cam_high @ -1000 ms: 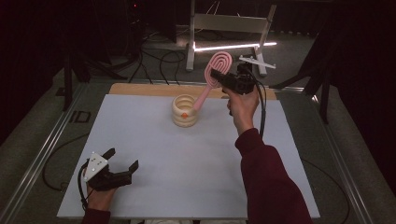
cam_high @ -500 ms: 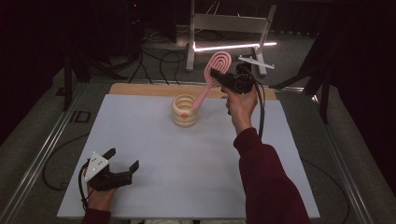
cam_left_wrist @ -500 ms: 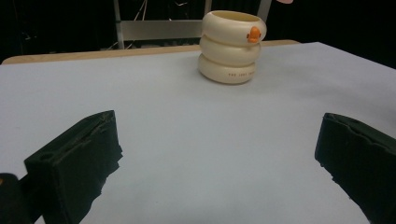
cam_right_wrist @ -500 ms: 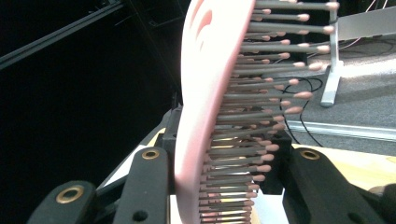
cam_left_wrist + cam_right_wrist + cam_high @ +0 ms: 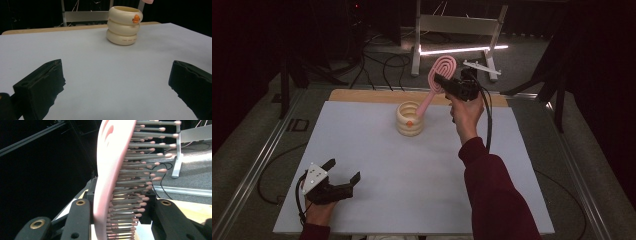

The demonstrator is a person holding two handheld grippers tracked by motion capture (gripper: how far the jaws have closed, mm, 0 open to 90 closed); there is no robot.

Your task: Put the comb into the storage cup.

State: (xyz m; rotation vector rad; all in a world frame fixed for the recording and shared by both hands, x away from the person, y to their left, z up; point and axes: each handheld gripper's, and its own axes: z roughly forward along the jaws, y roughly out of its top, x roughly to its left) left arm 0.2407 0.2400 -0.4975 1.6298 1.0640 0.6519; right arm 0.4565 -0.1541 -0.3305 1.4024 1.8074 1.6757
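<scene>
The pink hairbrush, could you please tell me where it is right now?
In the high view the pink hairbrush is clamped in the right gripper, raised at the table's far edge, its handle slanting down into the cream ringed holder.

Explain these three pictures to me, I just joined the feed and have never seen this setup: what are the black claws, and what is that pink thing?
No robot arm here: a person holds a two-jaw hand tool in each hand. The high view looks down on the white table from the person's side. There the right gripper is raised over the far edge, shut on the head of a pink hairbrush, whose handle slants down towards a cream ribbed cup with an orange dot.

The right gripper view comes from a camera on that tool: the brush's bristles sit between its black jaws.

The left gripper rests near the table's front left corner, jaws open, holding nothing. Its own camera looks across the table at the cup.
</scene>
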